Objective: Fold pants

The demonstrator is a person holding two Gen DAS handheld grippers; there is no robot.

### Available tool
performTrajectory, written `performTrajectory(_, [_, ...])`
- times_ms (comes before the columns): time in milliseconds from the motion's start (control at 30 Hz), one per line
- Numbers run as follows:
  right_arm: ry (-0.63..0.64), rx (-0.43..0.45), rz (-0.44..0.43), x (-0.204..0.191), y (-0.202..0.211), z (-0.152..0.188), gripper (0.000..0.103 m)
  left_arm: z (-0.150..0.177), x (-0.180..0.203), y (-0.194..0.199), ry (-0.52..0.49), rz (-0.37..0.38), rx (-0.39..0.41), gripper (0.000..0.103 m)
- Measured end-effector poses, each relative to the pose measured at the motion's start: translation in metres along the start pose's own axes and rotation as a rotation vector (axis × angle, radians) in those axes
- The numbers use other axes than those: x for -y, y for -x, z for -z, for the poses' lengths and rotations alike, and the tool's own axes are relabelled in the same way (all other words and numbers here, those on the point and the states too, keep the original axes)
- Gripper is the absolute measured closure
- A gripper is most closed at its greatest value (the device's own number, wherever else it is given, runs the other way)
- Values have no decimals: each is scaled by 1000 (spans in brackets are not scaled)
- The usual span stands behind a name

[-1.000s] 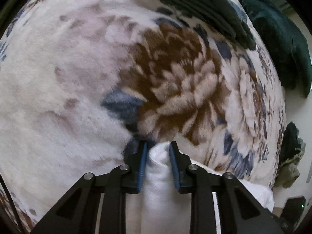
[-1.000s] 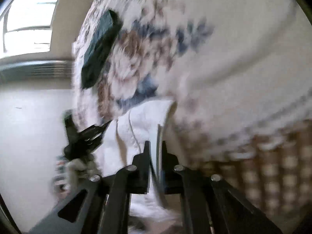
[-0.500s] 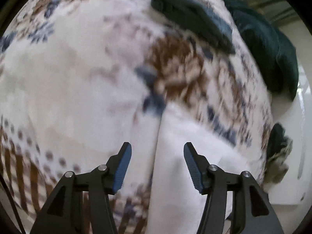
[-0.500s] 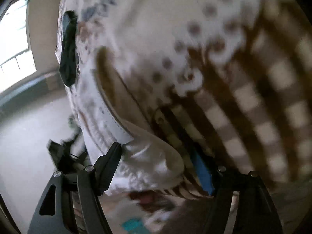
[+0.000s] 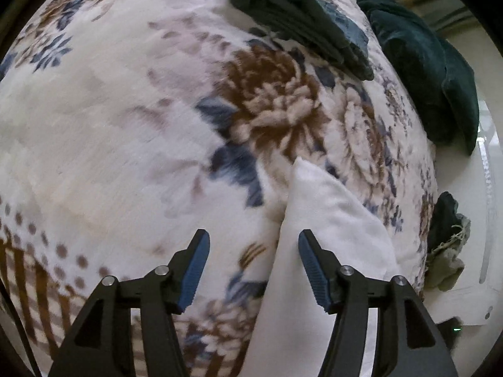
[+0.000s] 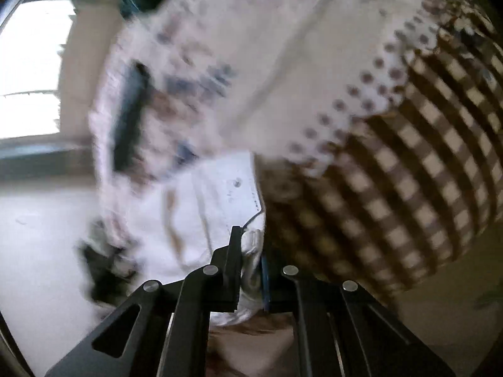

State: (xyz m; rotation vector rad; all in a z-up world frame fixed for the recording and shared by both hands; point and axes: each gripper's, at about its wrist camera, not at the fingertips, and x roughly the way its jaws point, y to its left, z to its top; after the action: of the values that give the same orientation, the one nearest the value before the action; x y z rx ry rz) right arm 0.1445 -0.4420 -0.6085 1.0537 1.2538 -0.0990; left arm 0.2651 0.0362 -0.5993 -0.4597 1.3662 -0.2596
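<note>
White pants (image 6: 220,207) sit, seemingly, pinched in the just-closed right tongs (image 6: 251,260); left tongs (image 5: 253,251), angled down, gape empty.

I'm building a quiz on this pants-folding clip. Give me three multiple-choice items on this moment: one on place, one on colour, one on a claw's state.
1. Where do the white pants lie?
A. on the floral blanket
B. on a wooden chair
C. in a basket

2. What colour is the folded garment at the blanket's far end?
A. red
B. dark teal
C. yellow

3. How is the right claw?
A. wide open, empty
B. out of view
C. shut on white fabric

Key: A, pants rest on the flowered blanket; B, its folds are dark teal; C, fabric is pinched between its fingers.
</note>
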Motion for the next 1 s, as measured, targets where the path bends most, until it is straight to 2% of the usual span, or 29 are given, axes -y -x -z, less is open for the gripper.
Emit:
performTrajectory(33, [2,-95,28,8,-25,-2,90,-5,2,-4,4,3,-2,47])
performTrajectory(67, [-12,-138,42,13,-38,-2,85,-8,1,-8,7,4,-9,47])
performTrajectory(133, [-25,-218,60,19,-64,0,68,-17,-2,-19,30,18,-31,47])
performTrajectory(233, [-50,-217,53,19,-61,-1,56,-32,-6,-27,58,44,-42,47])
performTrajectory(267, [-62,-199,37,20,-56,-2,50,-38,-7,-29,65,51,-42,47])
performTrajectory(300, [-77,-176,14,19,-50,-3,38,-40,-7,-30,68,56,-44,47])
performTrajectory(333, [-97,-143,-19,21,-43,-4,34,-43,-6,-34,69,68,-50,47])
performTrajectory(433, [-165,-82,-121,27,-28,-3,34,-48,2,-52,50,73,-95,47])
performTrajectory(500, [-195,-87,-167,32,-28,3,34,-49,10,-60,18,59,-111,47])
performTrajectory(600, [-183,-90,-139,28,-28,9,34,-46,27,-65,-80,2,-86,51])
performTrajectory(633, [-126,-75,-119,12,-31,12,34,-45,34,-66,-131,-33,-74,61])
performTrajectory(667, [-72,-64,-91,-9,-38,10,34,-44,42,-71,-207,-101,-67,68])
performTrajectory(733, [53,-44,-41,-43,-40,9,34,-44,49,-82,-284,-198,-81,72])
performTrajectory(800, [184,-67,20,-81,-48,8,34,-47,50,-84,-296,-217,-88,70])
performTrajectory(833, [231,-79,69,-96,-55,5,34,-49,49,-79,-277,-208,-90,70])
performTrajectory(867, [255,-85,81,-106,-57,3,34,-51,48,-72,-255,-188,-89,69])
performTrajectory(933, [307,-109,58,-133,-64,-4,34,-51,39,-45,-164,-116,-77,67])
performTrajectory(1000, [347,-135,49,-154,-68,-12,34,-40,27,-14,-92,-35,-44,59])
